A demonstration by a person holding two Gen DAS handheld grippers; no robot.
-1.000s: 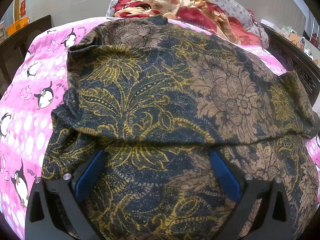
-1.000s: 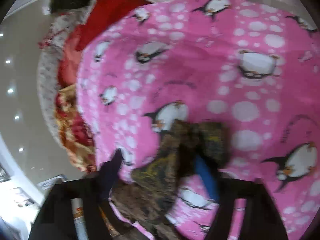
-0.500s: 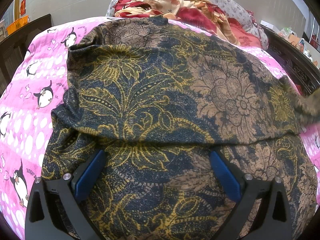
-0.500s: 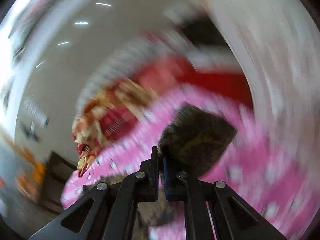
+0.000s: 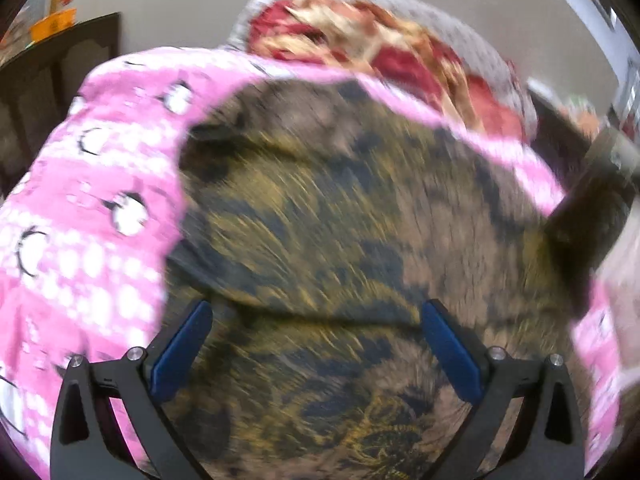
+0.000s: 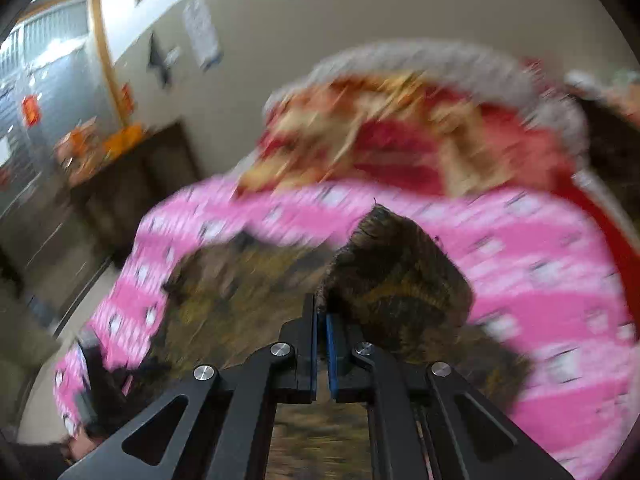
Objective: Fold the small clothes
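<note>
Right claw pinched tight on a lifted corner of the patterned garment; first fold looks underway, not landed.
Left claw gapes wide, gripping nothing, low over the garment, which lies spread on the pink penguin bedspread; further folds remain.

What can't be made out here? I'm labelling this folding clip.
- Left wrist view: dark floral garment print smeared by motion blur; near hem cut off by the frame.
- Right wrist view: right tool shut on a garment corner; how much cloth sits between the pads is hidden.
</note>
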